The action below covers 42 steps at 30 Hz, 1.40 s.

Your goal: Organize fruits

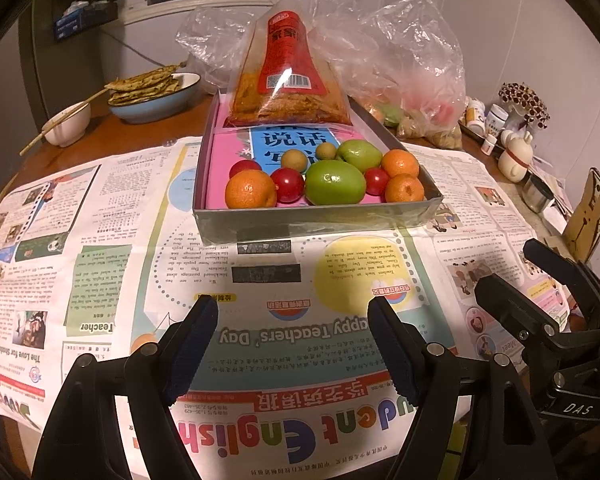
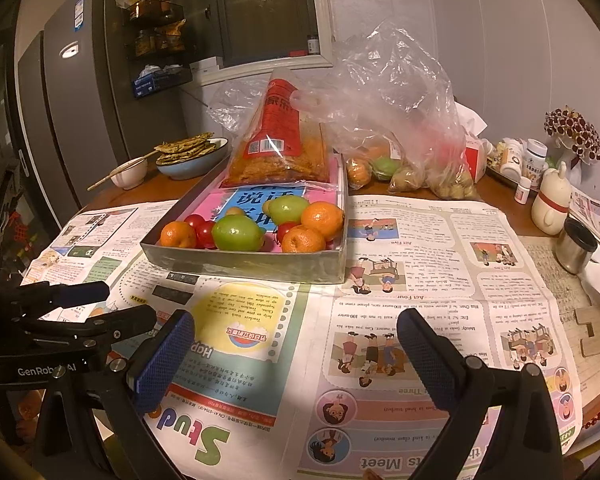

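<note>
A grey cardboard tray (image 1: 316, 222) stands on the newspaper ahead of both grippers; it also shows in the right wrist view (image 2: 244, 266). At its near end lie oranges (image 1: 250, 190), green fruits (image 1: 334, 183), small red fruits (image 1: 287, 185) and small tan fruits (image 1: 294, 160). My left gripper (image 1: 293, 318) is open and empty, well short of the tray. My right gripper (image 2: 296, 330) is open and empty, also short of the tray, and appears at the right edge of the left wrist view (image 1: 540, 280).
A red snack bag (image 1: 288, 80) lies in the tray's far end. Clear plastic bags with more fruit (image 2: 396, 160) sit behind it. A blue bowl of flatbread (image 1: 152, 96), a white bowl with chopsticks (image 1: 66, 124), a steel cup (image 2: 576, 246) and bottles (image 2: 532, 160) ring the table.
</note>
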### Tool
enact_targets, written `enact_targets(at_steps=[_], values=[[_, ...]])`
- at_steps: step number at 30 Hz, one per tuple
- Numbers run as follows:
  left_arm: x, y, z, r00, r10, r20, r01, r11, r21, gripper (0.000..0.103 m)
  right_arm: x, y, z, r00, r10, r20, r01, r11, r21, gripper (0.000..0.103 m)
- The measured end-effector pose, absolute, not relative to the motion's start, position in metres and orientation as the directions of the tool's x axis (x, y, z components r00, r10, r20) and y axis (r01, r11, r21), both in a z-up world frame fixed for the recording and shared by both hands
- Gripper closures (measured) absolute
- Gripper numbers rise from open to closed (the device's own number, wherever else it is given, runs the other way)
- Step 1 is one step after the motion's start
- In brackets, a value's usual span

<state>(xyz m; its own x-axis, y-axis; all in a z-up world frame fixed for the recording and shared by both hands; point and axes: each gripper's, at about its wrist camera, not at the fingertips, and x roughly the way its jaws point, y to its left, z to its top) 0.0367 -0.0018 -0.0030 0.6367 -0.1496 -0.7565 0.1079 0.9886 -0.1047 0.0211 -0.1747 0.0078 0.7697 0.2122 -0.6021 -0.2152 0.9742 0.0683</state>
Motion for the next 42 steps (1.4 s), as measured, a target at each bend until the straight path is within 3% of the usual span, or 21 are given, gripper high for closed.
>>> enact_targets(at_steps=[42], values=[[0.0336, -0.003, 0.0001, 0.643, -0.158, -0.749, 0.124, 0.987, -0.102, 0.024, 0.0226, -0.176, 0.0049, 0.767, 0.204, -0.608, -0.205, 0.976, 0.069, 0.001]])
